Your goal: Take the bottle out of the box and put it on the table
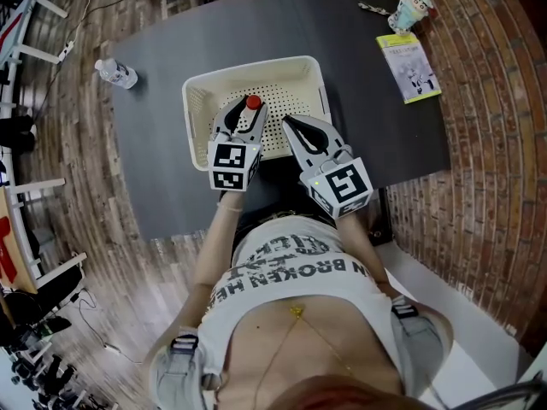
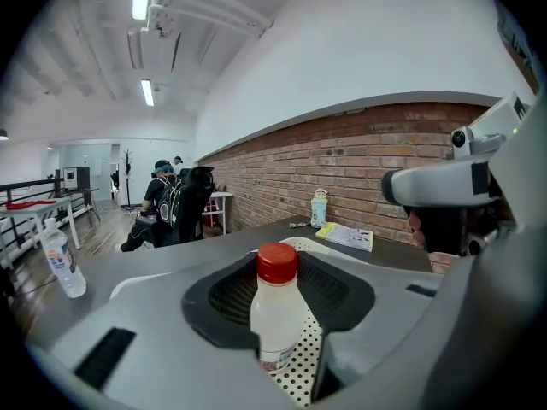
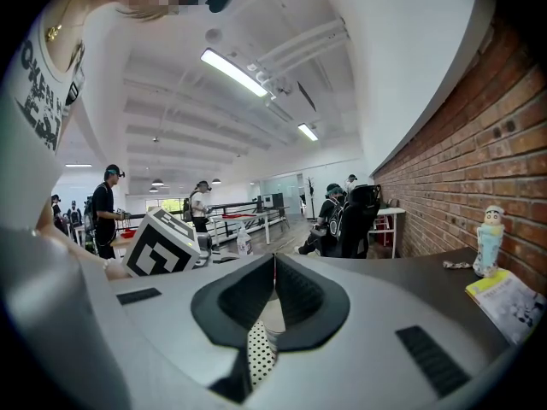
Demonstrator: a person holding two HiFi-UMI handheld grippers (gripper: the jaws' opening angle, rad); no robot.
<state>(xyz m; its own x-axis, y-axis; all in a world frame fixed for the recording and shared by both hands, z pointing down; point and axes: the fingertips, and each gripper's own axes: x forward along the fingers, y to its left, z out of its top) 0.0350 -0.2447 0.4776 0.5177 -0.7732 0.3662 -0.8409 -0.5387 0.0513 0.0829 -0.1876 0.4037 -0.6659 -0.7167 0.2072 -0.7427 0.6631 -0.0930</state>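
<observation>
Nearest my head camera is the person's lettered shirt (image 1: 291, 267) at six o'clock; beyond it my right gripper (image 1: 287, 122) has its jaws closed together on nothing, while my left gripper (image 1: 248, 108) stands open around the white red-capped bottle (image 1: 253, 103), not pinching it. That bottle stands upright in the middle of the basket (image 1: 198, 109); farther off, a water bottle (image 1: 115, 73) sits at ten o'clock, a booklet (image 1: 410, 68) at two.

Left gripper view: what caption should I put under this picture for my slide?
Open left tongs sit around a red-capped white bottle standing in the holey basket, brick wall behind.
</observation>
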